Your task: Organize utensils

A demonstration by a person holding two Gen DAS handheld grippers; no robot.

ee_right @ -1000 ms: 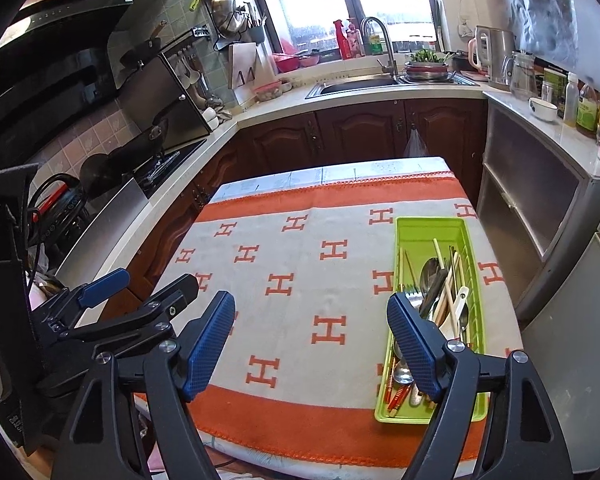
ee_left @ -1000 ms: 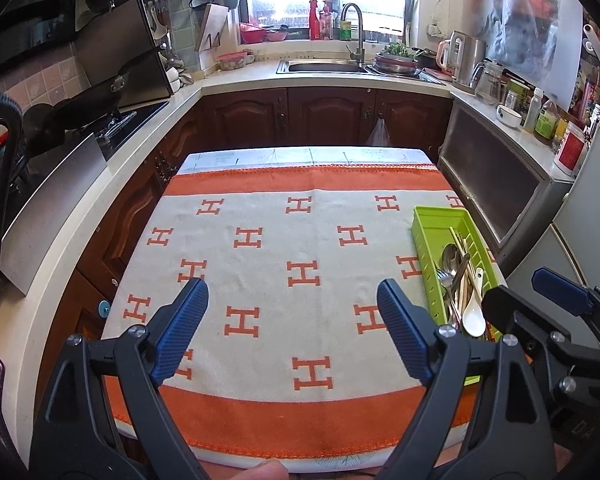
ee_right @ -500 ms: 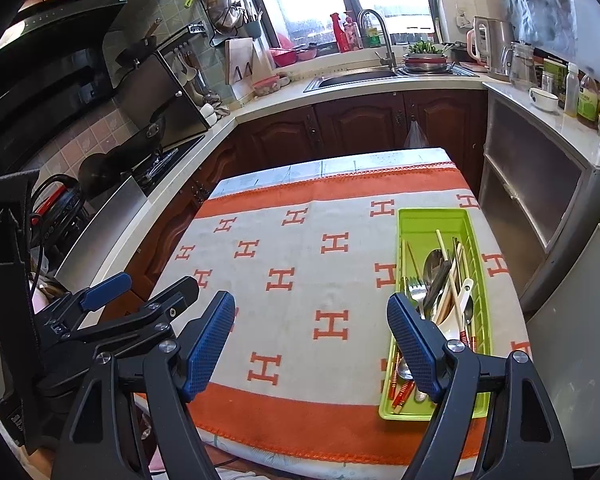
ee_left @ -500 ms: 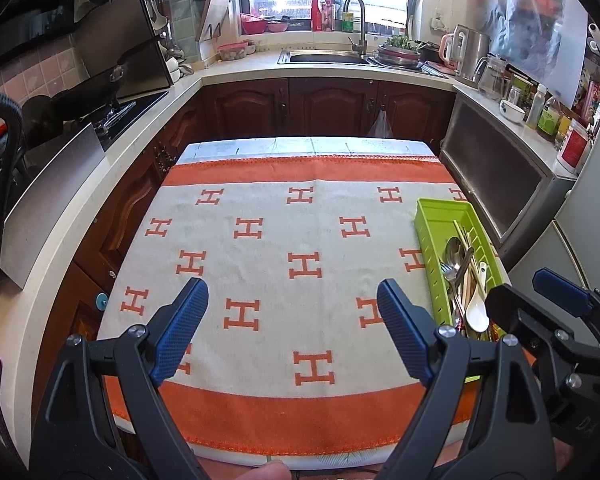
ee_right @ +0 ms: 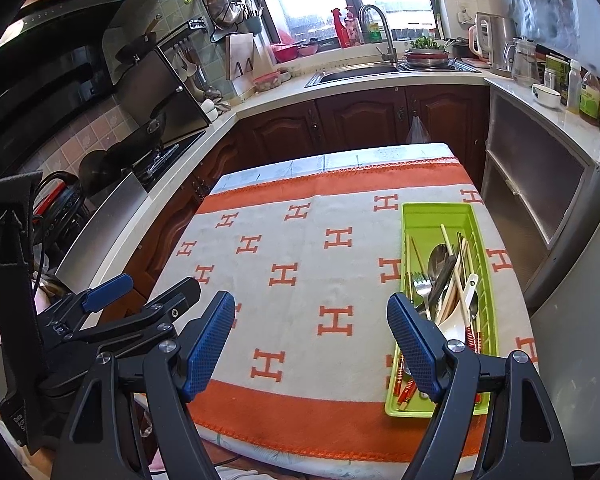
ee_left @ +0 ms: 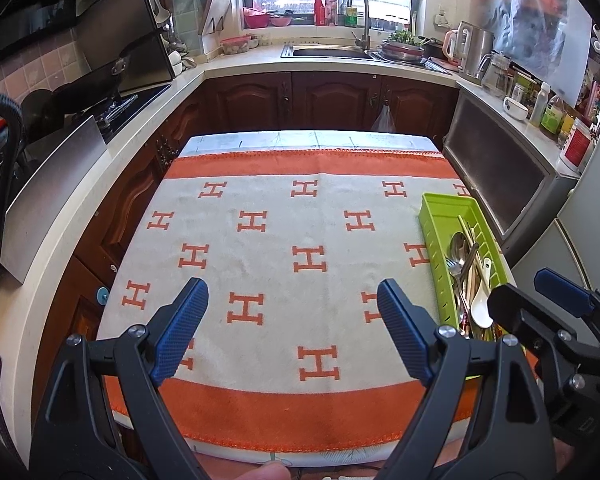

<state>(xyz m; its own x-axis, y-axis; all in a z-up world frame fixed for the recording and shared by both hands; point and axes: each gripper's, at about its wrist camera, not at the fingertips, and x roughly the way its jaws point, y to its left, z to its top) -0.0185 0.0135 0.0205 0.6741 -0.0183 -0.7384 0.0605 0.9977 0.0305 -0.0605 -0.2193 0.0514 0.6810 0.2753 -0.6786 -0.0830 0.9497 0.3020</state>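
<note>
Blue fingers (ee_left: 182, 326) of the left gripper (ee_left: 292, 332) spread wide, nothing between them, only cloth (ee_left: 308, 288) below. Same for the right gripper (ee_right: 312, 344): fingers (ee_right: 210, 344) far apart, holding nothing, right one just in front of the tray (ee_right: 436, 216). A fingertip (ee_left: 270, 472) at the bottom edge of the left view. Under both grippers, white cloth with orange H marks and orange borders, covering the table. Green tray along the right edge of the cloth, long side pointing away. Inside it, all piled together: fork (ee_right: 420, 284), spoon (ee_right: 438, 256), white spoon (ee_right: 454, 326), chopsticks (ee_right: 460, 264), some with red ends. Far end of the tray bare. Beyond the table, dark cabinets (ee_left: 332, 100), then sink (ee_left: 332, 52) under the window.
</note>
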